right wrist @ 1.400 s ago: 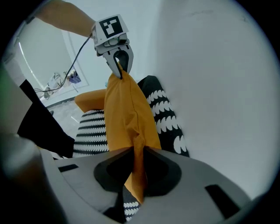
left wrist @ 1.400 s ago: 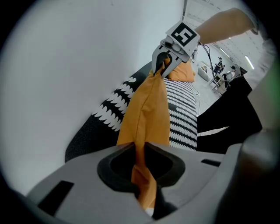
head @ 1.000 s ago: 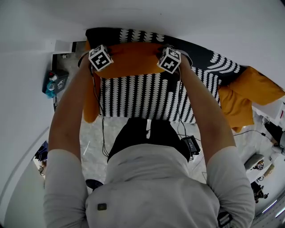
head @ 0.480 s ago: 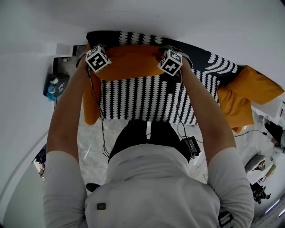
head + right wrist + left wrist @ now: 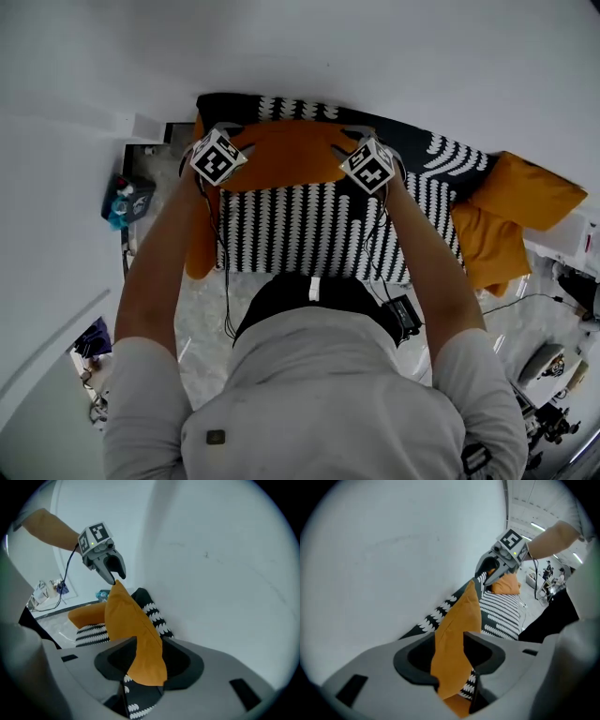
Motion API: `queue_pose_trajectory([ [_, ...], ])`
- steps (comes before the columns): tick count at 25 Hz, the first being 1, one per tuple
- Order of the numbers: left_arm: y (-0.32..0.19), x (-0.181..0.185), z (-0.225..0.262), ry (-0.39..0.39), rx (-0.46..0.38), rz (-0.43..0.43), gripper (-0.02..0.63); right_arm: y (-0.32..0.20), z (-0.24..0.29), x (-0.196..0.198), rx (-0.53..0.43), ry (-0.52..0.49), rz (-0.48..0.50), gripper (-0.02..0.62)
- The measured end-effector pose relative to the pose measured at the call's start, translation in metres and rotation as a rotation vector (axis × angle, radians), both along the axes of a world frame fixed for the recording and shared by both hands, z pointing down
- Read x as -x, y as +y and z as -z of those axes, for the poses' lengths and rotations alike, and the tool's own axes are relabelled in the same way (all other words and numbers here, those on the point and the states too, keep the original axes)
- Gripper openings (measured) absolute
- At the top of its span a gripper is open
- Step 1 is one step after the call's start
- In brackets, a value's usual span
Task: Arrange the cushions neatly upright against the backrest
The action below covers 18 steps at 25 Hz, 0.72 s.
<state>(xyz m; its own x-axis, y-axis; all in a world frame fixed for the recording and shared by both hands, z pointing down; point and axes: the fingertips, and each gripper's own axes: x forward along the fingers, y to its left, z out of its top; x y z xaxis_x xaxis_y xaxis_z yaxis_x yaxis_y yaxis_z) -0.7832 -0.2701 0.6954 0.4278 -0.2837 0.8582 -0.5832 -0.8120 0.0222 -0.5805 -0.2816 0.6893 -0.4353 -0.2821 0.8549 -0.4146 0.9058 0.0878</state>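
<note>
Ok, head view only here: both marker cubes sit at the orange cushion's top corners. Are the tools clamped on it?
Observer: No. The jaws of the left tool have just been opening; a corner of the orange cushion stands loose between them.
Operator: And the right one?
Observer: Same: the right tool has just been opening, cushion corner unpinched between its jaws.
Operator: Cushion upright?
Observer: Yes, on edge along the patterned backrest.
</note>
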Motion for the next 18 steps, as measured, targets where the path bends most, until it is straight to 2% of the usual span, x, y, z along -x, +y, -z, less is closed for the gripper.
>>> queue_pose_trajectory([
  [4, 0.007, -0.016, 0.045, 0.126, -0.070, 0.106, 0.192, 0.010, 0.047, 0.002, -0.059, -0.101, -0.078, 0.187],
  [11, 0.033, -0.047, 0.136, 0.326, -0.224, 0.243, 0.190, 0.047, 0.152, 0.018, -0.214, -0.293, -0.131, 0.160],
  [15, 0.051, -0.061, 0.190, 0.444, -0.345, 0.326, 0.155, 0.065, 0.204, 0.018, -0.278, -0.446, -0.204, 0.123],
  [18, 0.066, -0.068, 0.226, 0.502, -0.413, 0.358, 0.128, 0.076, 0.231, 0.011, -0.335, -0.508, -0.235, 0.088],
])
